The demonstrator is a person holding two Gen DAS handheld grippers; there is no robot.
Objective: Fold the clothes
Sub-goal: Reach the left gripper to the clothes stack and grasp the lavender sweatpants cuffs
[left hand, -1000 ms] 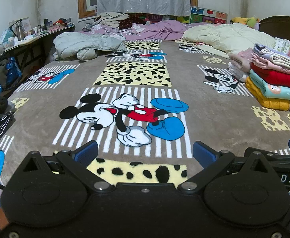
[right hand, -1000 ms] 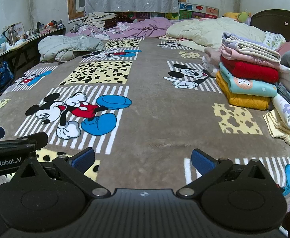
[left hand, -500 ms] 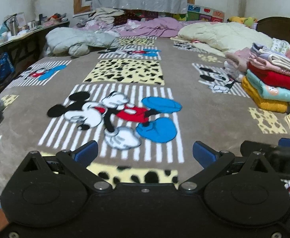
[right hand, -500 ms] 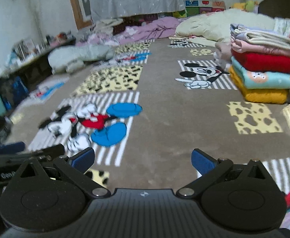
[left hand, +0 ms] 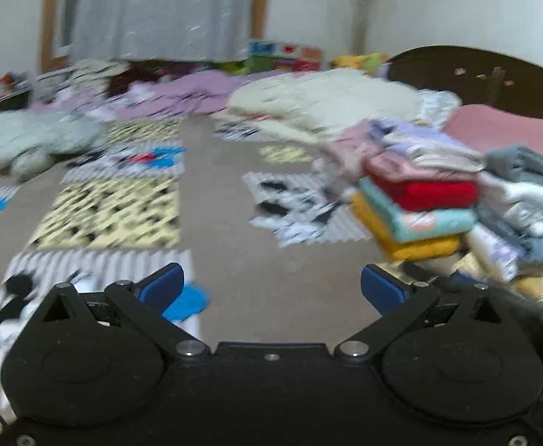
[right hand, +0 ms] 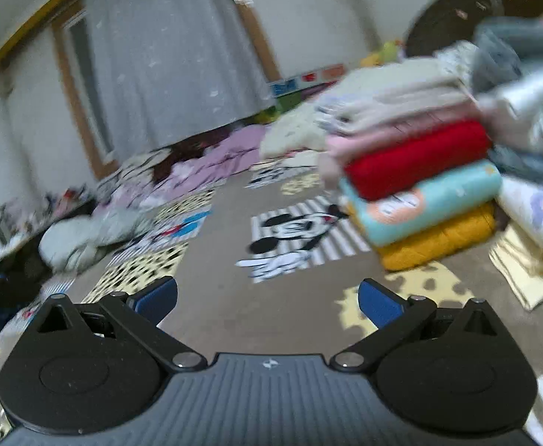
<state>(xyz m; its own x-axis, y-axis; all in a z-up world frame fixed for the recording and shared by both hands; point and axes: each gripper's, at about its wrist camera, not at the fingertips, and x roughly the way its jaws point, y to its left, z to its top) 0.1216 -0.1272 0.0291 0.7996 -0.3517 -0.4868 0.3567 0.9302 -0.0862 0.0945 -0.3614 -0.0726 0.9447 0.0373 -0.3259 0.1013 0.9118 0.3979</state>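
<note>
A stack of folded clothes (right hand: pixel 423 186), red above teal above yellow, sits beside a loose pile (left hand: pixel 520 208) on the bed.

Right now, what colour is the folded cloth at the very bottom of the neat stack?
Mustard yellow folded cloth, clearest in the right wrist view.
</note>
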